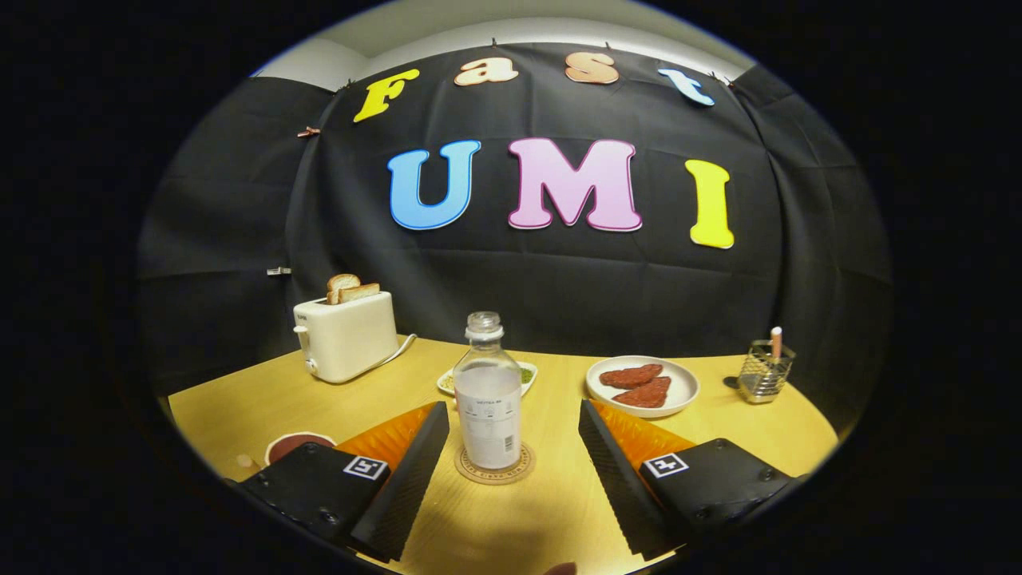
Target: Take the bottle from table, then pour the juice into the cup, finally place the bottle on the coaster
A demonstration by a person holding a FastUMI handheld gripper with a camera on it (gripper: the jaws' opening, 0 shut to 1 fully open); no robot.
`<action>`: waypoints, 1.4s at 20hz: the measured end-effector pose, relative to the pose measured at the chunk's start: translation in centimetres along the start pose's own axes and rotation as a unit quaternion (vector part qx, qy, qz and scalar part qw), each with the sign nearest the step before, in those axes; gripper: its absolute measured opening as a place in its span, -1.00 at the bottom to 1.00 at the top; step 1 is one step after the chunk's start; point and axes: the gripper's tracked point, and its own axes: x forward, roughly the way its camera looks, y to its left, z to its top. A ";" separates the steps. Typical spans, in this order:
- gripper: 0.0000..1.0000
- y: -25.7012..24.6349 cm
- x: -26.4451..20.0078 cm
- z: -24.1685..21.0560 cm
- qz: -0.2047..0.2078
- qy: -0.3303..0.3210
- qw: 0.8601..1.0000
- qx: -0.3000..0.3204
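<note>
A clear bottle point(488, 395) with a white label stands upright on a round cork coaster point(495, 465) on the wooden table point(551, 511). It is capless, and no juice shows clearly inside. My gripper point(513, 419) is open, and the bottle stands between the two fingertips, nearer the left one, with neither finger touching it. The cup point(294, 445) with dark red liquid sits left of the left finger, which partly hides it.
A white toaster point(346, 335) with two bread slices stands at the back left. Behind the bottle lies a small dish point(527, 374). A white plate point(643, 386) with reddish pieces is to the right, and a wire holder point(765, 371) further right.
</note>
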 end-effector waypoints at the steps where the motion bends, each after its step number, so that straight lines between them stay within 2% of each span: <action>1: 1.00 -0.9 -1.2 1.1 -0.009 -0.003 1.000 -0.005; 8: 0.94 -7.2 -8.1 10.2 -0.067 -0.040 0.995 -0.065; 15: 0.94 -12.5 -12.4 17.2 -0.123 -0.072 0.985 -0.096; 21: 0.94 -14.2 -14.5 19.6 -0.123 -0.079 0.984 -0.100; 28: 0.94 -16.9 -15.3 19.1 -0.126 -0.070 0.981 -0.126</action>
